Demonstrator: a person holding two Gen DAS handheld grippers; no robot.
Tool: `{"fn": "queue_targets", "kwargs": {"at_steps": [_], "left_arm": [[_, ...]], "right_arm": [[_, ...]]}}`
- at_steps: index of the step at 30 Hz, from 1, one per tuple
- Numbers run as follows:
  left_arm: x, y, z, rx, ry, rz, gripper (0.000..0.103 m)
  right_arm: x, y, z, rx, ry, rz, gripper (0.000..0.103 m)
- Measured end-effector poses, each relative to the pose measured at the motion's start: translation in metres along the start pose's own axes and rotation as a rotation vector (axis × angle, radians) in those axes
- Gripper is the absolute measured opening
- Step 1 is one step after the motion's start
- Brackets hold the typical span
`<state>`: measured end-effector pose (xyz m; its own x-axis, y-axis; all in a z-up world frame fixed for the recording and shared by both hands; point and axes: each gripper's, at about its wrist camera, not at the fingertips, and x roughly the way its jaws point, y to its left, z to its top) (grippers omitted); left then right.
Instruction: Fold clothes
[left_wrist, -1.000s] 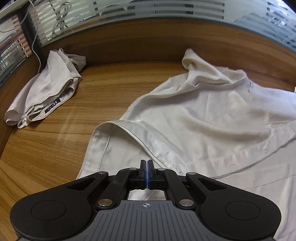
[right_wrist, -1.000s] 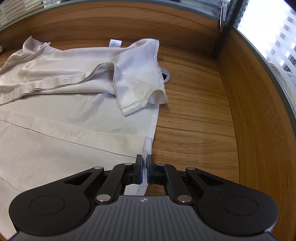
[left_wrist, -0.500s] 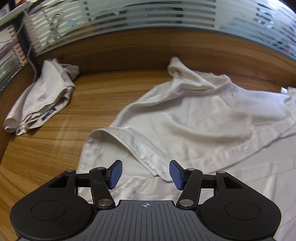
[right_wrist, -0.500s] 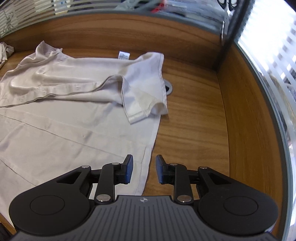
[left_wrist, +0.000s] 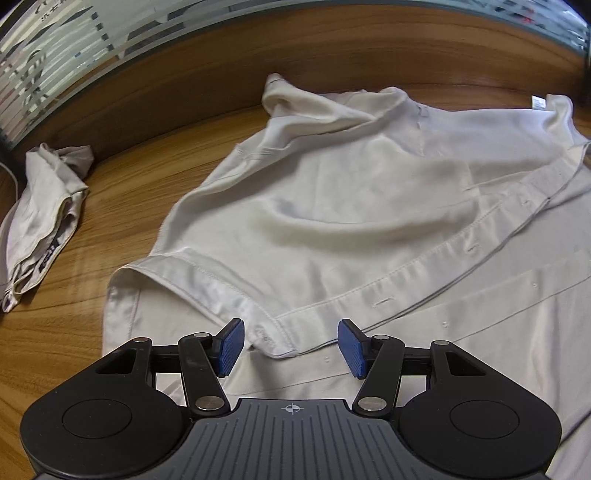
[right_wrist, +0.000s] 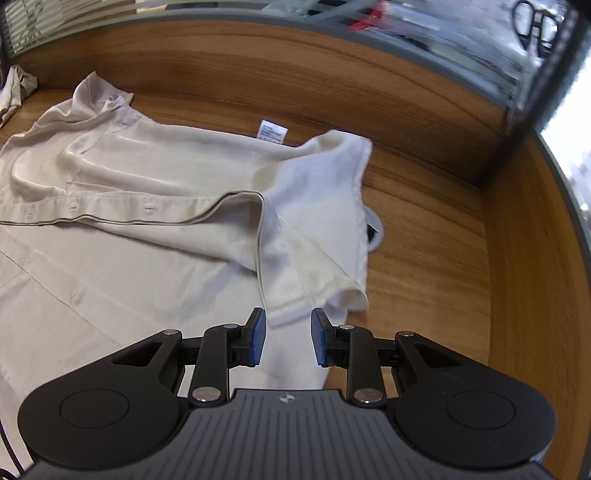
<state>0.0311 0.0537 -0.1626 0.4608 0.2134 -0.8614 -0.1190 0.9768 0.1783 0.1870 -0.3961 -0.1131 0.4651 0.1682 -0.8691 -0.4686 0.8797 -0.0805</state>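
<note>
Your shirt lies spread across the wooden table, its buttonhole edge folded over the lower layer and its collar bunched at the far side. A short sleeve lies doubled back on the right, with a white care label beyond it. Your left gripper is spread wide, holding nothing, with the shirt's near corner between its blue pads. Your right gripper is parted more narrowly, empty, just short of the sleeve hem. A second folded garment sits far left.
</note>
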Motion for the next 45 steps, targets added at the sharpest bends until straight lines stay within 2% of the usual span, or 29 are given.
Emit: {"fn": "queue_targets", "kwargs": {"at_steps": [5,7,12,13,15,18,20,21,25,28,33,35,39,43,45], "left_arm": [[0.005,-0.005,-0.001,-0.005,0.015,-0.009,0.057],[0.008,-0.006,-0.002,-0.003,0.027,-0.006,0.057],[0.010,-0.005,-0.003,-0.018,0.030,-0.007,0.057],[0.010,-0.004,-0.003,-0.022,0.030,-0.009,0.057],[0.011,-0.002,-0.003,-0.043,0.031,-0.025,0.054],[0.012,0.002,-0.004,-0.079,0.031,-0.045,0.045],[0.012,0.005,-0.004,-0.104,0.027,-0.047,0.035],[0.012,0.005,-0.005,-0.111,0.025,-0.044,0.034],[0.010,0.013,-0.006,-0.182,0.029,-0.043,0.035],[0.008,0.022,-0.007,-0.257,0.030,-0.038,0.048],[0.008,0.042,-0.014,-0.411,0.013,-0.023,0.049],[0.014,0.048,-0.015,-0.457,0.037,-0.033,0.048],[0.018,0.053,-0.014,-0.534,0.026,-0.065,0.047],[0.022,0.055,-0.010,-0.566,0.029,-0.055,0.037],[0.022,0.054,-0.010,-0.567,0.025,-0.053,0.027]], "right_arm": [[0.020,0.007,0.012,-0.041,0.024,0.046,0.030],[0.028,0.010,0.014,-0.068,0.053,0.078,0.034],[0.040,0.011,0.014,-0.061,0.069,0.080,0.032],[0.041,0.009,0.014,-0.049,0.067,0.076,0.018],[0.041,0.004,0.012,-0.026,0.066,0.076,0.000],[0.035,-0.001,0.011,-0.020,0.050,0.063,0.000],[0.027,-0.004,0.011,-0.028,0.031,0.048,0.000],[0.021,-0.005,0.011,-0.028,0.021,0.042,0.000],[-0.006,-0.011,0.011,-0.042,-0.019,0.008,0.000],[-0.025,-0.014,0.008,-0.048,-0.032,-0.009,0.000],[-0.045,-0.011,-0.005,-0.076,-0.025,-0.031,0.000],[-0.050,-0.008,-0.011,-0.085,-0.017,-0.038,0.000],[-0.051,-0.004,-0.027,-0.080,0.009,-0.049,0.000],[-0.046,0.001,-0.038,-0.087,0.034,-0.048,0.000],[-0.041,0.004,-0.039,-0.096,0.045,-0.042,0.001]]}}
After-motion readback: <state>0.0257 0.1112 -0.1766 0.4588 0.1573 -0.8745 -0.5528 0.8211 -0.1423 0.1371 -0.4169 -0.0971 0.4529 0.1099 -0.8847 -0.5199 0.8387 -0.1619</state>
